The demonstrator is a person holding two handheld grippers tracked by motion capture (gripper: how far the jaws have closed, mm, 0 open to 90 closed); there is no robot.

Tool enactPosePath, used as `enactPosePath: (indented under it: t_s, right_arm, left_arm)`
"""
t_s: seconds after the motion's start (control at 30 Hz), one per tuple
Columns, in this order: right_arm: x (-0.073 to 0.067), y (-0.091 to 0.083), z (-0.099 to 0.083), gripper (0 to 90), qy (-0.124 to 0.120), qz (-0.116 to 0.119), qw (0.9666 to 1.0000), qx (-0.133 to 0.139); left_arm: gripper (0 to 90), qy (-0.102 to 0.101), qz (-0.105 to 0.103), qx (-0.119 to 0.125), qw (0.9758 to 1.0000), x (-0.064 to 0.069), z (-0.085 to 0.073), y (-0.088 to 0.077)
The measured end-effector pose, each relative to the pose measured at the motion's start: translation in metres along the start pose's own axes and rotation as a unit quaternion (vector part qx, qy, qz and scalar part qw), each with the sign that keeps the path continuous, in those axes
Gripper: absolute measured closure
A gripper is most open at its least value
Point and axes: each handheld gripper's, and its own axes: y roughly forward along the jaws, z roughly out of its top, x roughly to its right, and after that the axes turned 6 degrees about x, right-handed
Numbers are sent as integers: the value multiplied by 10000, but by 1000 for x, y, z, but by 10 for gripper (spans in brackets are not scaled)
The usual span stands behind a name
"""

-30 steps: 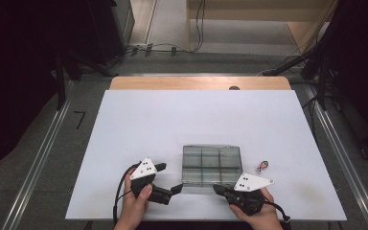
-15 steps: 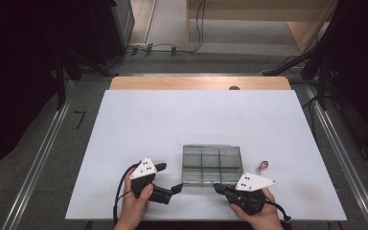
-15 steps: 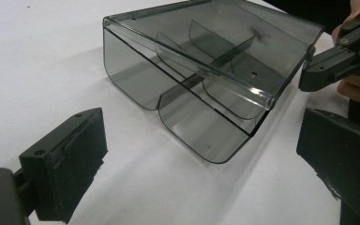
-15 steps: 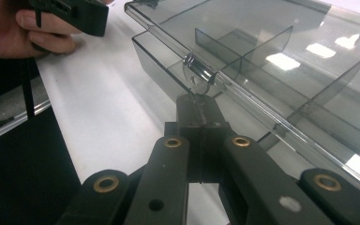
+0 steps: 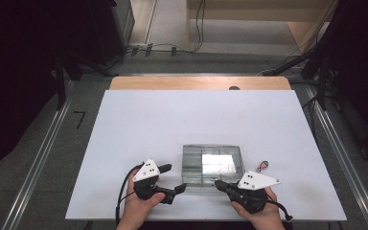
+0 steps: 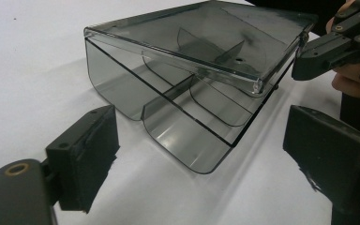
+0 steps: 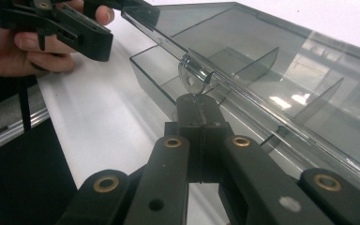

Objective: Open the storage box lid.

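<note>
A smoky clear plastic compartment box (image 5: 212,164) lies on the white table near its front edge. Its lid (image 6: 206,35) is tilted up a little over the dividers. My right gripper (image 7: 197,105) is shut on the small latch tab (image 7: 194,79) at the lid's front edge, and it sits at the box's front right (image 5: 219,184). My left gripper (image 5: 173,178) stands open at the box's front left corner. Its jaws have just been closing a little. The box's near corner (image 6: 206,159) lies just ahead of the gap, and the pads (image 6: 91,150) do not touch it.
A small red and green item (image 5: 262,166) lies on the table right of the box. The white tabletop (image 5: 196,120) stretches far behind the box. Metal rails run along both sides, and cables lie on the floor beyond the far edge.
The left gripper's jaws have narrowed slightly. Both hands and the box stay where they were.
</note>
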Motion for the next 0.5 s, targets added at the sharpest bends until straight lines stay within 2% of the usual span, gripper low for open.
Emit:
enactPosePath:
  t_s: [0.13, 0.17, 0.2, 0.23, 0.37, 0.5]
  right_arm:
    - [-1, 0, 2, 886, -10, -24, 10000, 48]
    - [-1, 0, 3, 886, -13, -30, 10000, 58]
    - [-1, -1, 5, 886, -25, -32, 10000, 79]
    - [-1, -1, 5, 886, -25, -32, 10000, 79]
    - [0, -1, 7, 886, -54, -52, 9999, 120]
    - [0, -1, 9, 886, -57, -52, 9999, 138]
  left_arm:
    - [205, -12, 34, 60, 10000, 1, 1, 0]
    - [235, -5, 46, 65, 10000, 1, 1, 0]
    - [305, 4, 61, 110, 9999, 2, 1, 0]
    - [305, 6, 61, 134, 9999, 2, 2, -1]
    - [448, 25, 43, 240, 9997, 4, 4, 0]
    - [560, 59, -12, 221, 9997, 5, 6, 3]
